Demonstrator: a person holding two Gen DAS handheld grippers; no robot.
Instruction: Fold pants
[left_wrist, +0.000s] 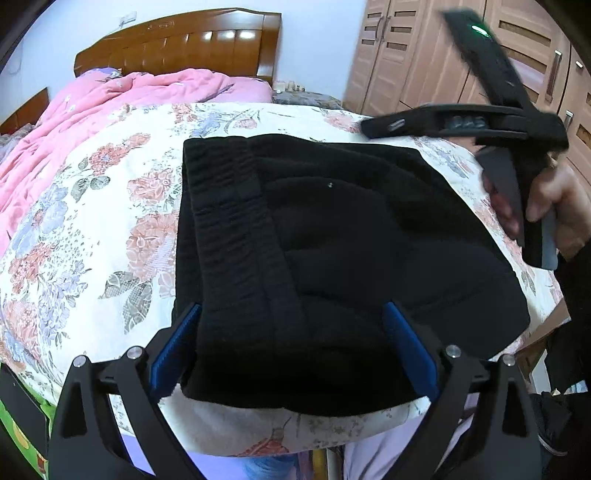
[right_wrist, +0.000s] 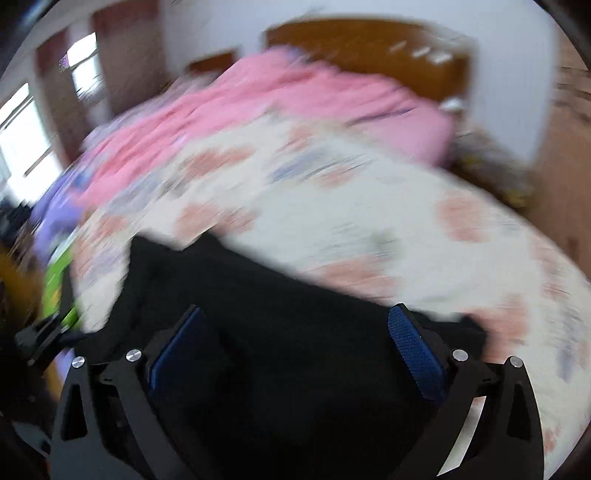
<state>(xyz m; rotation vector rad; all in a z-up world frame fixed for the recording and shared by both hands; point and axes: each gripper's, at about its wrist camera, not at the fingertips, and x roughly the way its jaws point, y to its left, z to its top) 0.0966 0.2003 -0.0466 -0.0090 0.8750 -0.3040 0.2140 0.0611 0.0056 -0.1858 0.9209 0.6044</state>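
Fingers (left_wrist: 177, 347) of the left gripper (left_wrist: 291, 347) stand wide apart in the near foreground of its own view, their blue pads flanking the near edge of the black pants (left_wrist: 314, 236) without pressing on the cloth. The pants lie folded into a thick, roughly square bundle on the floral bedspread (left_wrist: 92, 229), close to the near edge of the bed, with the ribbed waistband running along the bundle's left side. To the right of the bundle, the right gripper (left_wrist: 458, 123) appears in the left wrist view, held in a person's hand (left_wrist: 546, 203), its long black body stretched above the far right corner of the pants; the picture there is smeared. In the right wrist view, heavily blurred, that gripper's own fingers (right_wrist: 417, 354) are also spread apart, with the black cloth filling the space below and between them; whether the pads touch it cannot be told. Farther back, a crumpled pink quilt (left_wrist: 122, 99) lies across the head of the bed. Behind it rises a brown wooden headboard (left_wrist: 184, 40) against a pale wall, and a wooden wardrobe (left_wrist: 413, 59) stands at the far right.
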